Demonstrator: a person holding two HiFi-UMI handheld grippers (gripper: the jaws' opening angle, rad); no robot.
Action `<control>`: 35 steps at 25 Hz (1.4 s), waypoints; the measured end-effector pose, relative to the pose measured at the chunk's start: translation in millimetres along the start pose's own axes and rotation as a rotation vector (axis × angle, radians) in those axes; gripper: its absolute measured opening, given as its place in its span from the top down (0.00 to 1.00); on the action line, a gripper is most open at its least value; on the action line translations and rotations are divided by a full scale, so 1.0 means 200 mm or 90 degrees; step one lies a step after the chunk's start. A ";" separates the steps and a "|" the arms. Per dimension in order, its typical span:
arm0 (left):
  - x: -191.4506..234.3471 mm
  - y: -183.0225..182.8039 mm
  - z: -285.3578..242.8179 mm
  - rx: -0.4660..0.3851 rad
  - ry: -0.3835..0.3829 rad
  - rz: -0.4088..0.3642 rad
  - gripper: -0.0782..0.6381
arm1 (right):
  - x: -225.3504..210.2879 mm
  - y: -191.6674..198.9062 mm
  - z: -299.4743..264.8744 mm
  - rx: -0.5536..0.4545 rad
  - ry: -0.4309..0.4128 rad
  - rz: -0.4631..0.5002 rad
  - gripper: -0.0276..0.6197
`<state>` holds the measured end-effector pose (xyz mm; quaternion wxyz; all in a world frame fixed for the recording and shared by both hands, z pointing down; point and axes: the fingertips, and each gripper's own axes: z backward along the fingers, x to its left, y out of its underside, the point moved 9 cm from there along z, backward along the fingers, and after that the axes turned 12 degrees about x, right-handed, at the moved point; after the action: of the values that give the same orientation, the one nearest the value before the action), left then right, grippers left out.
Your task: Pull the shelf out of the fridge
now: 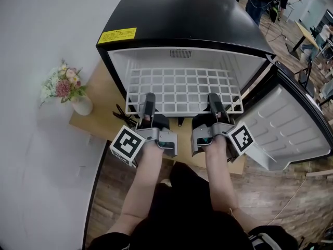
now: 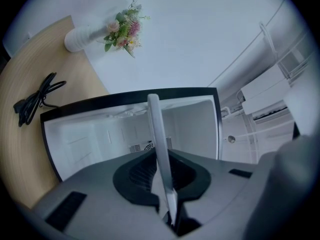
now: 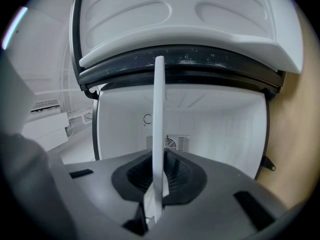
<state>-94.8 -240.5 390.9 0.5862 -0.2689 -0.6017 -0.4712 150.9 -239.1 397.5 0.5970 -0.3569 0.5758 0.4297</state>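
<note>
A black mini fridge point(image 1: 182, 14) stands with its cavity facing the two hand-held grippers, its door point(image 1: 291, 129) swung wide at the right gripper's outer side. The white wire shelf point(image 1: 182, 90) lies partly drawn out. Its rear is inside the cabinet and its front edge projects past the opening toward the person.

The left gripper point(image 1: 149, 99) and the right gripper point(image 1: 214, 99) are each clamped on that front edge, side by side. In each gripper view the shelf's thin white rim runs between the closed pads. By the look of it the pull is mid-way, with the grip made and part of the travel left. The next move seems to call for an even, level draw straight back by both hands, so that the shelf does not skew and bind in its side guides.

The wooden table point(image 1: 99, 95) under the fridge extends to the left gripper's outer side. There a white vase of flowers point(image 1: 67, 87) stands well apart. A coiled black cable point(image 1: 122, 113) lies just beside the left gripper, below the shelf's near corner. Nothing appears to block the shelf's path. The open door stands close to the right gripper's side.
</note>
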 end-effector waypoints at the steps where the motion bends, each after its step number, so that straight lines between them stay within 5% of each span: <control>1: 0.00 0.00 0.00 0.000 0.000 0.000 0.83 | 0.00 0.00 0.00 0.000 0.000 0.000 0.94; 35: 0.00 0.00 0.02 0.017 0.014 -0.031 0.84 | 0.00 0.01 0.03 -0.003 -0.003 0.022 0.94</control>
<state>-97.3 -237.3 391.1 0.5847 -0.2414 -0.6079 -0.4799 151.5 -233.1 398.4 0.5901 -0.3474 0.5796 0.4419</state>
